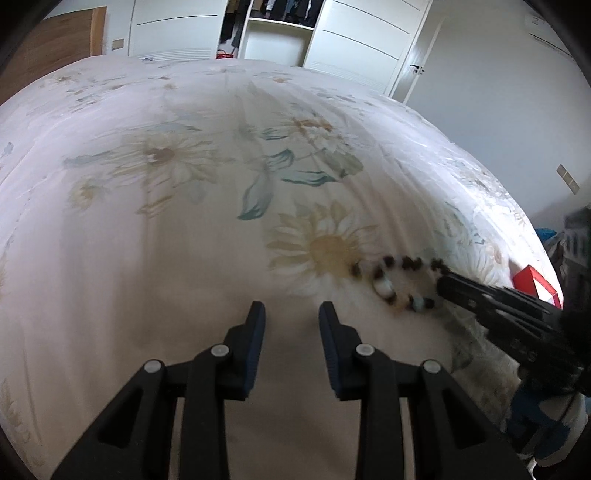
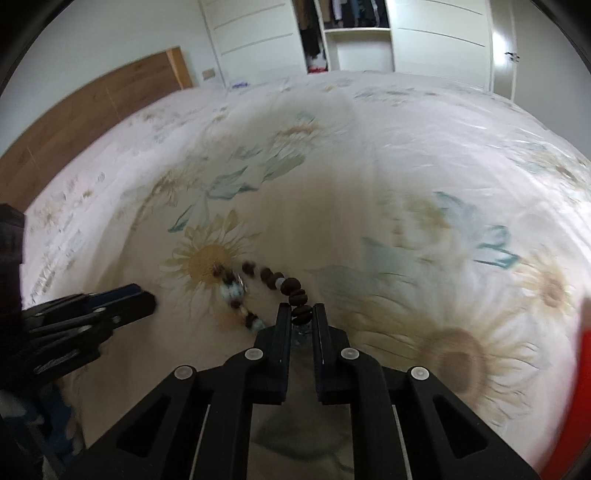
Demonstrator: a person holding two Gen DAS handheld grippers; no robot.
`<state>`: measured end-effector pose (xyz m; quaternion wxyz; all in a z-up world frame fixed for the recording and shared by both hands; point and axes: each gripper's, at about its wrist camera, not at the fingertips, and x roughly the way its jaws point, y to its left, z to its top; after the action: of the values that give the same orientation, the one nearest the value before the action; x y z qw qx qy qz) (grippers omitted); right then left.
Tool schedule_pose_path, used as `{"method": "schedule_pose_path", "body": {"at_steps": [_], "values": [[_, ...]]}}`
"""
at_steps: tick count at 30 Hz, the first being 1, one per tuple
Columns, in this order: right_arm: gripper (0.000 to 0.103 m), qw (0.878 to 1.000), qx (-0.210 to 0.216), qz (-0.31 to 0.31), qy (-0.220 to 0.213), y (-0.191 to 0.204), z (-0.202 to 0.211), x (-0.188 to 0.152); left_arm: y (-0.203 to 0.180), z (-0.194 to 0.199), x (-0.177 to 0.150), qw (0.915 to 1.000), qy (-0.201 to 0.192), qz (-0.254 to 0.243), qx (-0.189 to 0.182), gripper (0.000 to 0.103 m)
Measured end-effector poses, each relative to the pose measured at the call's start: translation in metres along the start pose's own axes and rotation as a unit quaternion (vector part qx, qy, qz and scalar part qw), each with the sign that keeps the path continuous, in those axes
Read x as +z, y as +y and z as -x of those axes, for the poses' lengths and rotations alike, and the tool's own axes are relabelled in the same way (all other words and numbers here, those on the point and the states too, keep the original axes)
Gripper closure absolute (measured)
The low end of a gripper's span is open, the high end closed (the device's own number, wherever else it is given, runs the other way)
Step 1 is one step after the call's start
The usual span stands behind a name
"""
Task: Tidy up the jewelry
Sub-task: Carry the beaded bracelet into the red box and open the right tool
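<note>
**Desk:** What carries the scene?

**Photographer:** A bed (image 1: 155, 258) under a flower-print sheet, filling both views. It serves as the work surface, and the soft cloth would keep beads from rolling. A wooden headboard (image 2: 92, 122) runs along its far left side, with an open wardrobe (image 1: 273, 29) beyond the foot.

**Desk:** And the red shape?

**Photographer:** A red box (image 1: 535, 286) at the bed's right edge, partly cut off. It is probably where the jewelry goes, though I can't see inside it.

**Desk:** The grippers?

**Photographer:** The right gripper (image 2: 302, 314) has its jaws drawn together on a few dark beads at the tip, a pinch on the strand rather than a scoop, which suits something this thin. The left gripper (image 1: 291, 310) hangs over bare sheet near the bed's near edge, jaws apart with nothing between them. It looks ready to help, not working.

**Desk:** The piece itself?

**Photographer:** A bracelet (image 1: 397, 278) of dark and pale beads, towards the right edge, near the box, on a printed daisy. One end is in the right gripper's grip and the rest trails on the sheet. Blur hides finer detail.
</note>
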<state>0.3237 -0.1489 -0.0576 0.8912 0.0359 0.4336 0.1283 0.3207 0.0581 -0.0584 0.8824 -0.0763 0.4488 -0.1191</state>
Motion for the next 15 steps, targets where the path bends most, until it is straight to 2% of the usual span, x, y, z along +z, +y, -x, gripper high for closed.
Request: {"method": "schedule_pose_path", "body": {"at_steps": [8,15], "values": [[0.093,0.999,0.013,-0.020,-0.030,-0.025,0.039,-0.002,-0.013,-0.003,0.002,1.0000,0.002,-0.001,0.004,0.074],[0.093,0.998,0.011,-0.012,-0.059,-0.031,0.094,0.001,-0.018,0.023,-0.008,0.9999,0.005,-0.005,0.015,0.074]]}}
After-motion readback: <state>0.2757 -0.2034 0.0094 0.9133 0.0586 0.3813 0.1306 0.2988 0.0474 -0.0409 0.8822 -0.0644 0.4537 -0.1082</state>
